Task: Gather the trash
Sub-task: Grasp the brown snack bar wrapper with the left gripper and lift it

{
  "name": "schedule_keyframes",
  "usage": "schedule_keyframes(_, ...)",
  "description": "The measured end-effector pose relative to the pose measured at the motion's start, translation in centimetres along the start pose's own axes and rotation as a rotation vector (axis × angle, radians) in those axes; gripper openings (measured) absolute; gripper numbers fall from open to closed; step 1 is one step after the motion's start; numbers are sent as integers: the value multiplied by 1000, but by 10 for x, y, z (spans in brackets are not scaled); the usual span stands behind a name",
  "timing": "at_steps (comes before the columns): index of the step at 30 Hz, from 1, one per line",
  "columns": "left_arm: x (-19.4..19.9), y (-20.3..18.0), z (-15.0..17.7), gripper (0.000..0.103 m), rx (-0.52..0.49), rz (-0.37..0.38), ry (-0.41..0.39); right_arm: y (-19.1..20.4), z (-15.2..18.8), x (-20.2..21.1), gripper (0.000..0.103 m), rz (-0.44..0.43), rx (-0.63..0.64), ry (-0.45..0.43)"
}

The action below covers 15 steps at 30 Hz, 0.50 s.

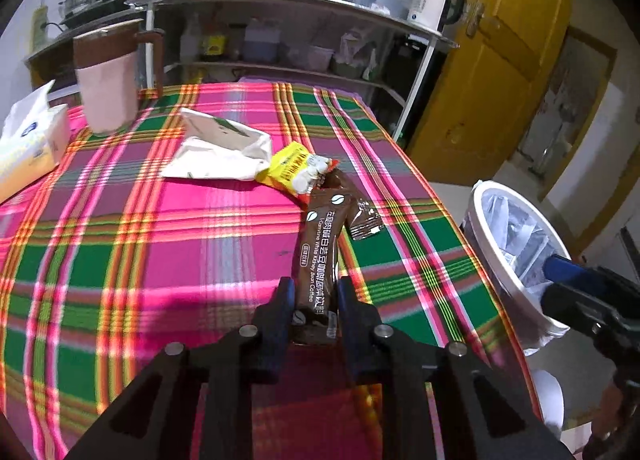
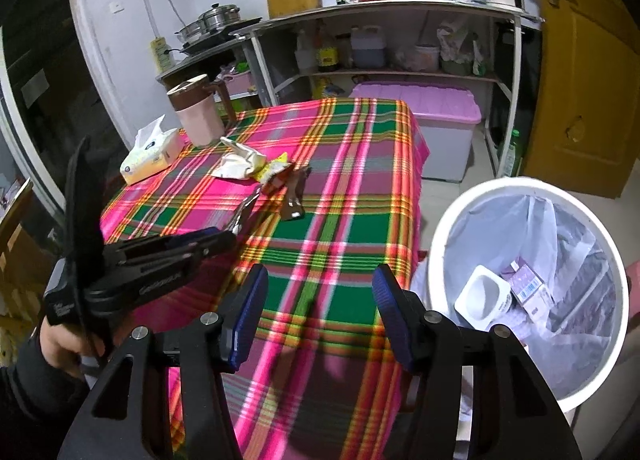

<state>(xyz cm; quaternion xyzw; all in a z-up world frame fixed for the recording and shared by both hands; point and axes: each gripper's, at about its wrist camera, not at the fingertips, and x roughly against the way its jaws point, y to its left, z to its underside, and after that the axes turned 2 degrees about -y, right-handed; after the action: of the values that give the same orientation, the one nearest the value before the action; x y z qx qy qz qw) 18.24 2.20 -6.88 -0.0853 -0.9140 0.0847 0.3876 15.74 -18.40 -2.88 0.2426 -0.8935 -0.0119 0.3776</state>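
On the surface: a plaid cloth [image 1: 160, 228] in pink, green and orange covers it; the trash lies toward its right half.
Left gripper [image 1: 314, 296]: low over the near part of the cloth, its jaws narrowed onto the near end of a brown coffee stick wrapper [image 1: 320, 252]; the blue pads touch both long edges of the wrapper.
Coffee stick wrapper: long and flat, its far end reaching toward the other wrappers, its near end between the jaws.
Second brown wrapper [image 1: 364, 220]: just right of the first, flat on the cloth.
Yellow wrapper [image 1: 296, 168]: just beyond the brown ones, touching a crumpled white bag [image 1: 224, 152].
Right gripper [image 2: 320, 312]: beyond the near right corner of the surface, jaws wide apart with nothing between them.
Trash bin [image 2: 440, 244]: white, lined with a clear bag, standing on the floor beside the surface's right edge; a white cup [image 2: 484, 296] and a small carton [image 2: 528, 288] lie inside.
Far left of the surface: a pink and brown jug [image 1: 108, 88] and a tissue pack [image 1: 28, 148].
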Motion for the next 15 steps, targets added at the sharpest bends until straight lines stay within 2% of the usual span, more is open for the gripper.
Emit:
schedule_keyframes(8, 38, 30, 6, 22, 54, -10, -60, 34, -9, -6, 55, -27, 68, 8)
schedule_keyframes(15, 54, 55, 8, 22, 100, -37, -90, 59, -22, -23, 55, -71, 98, 22)
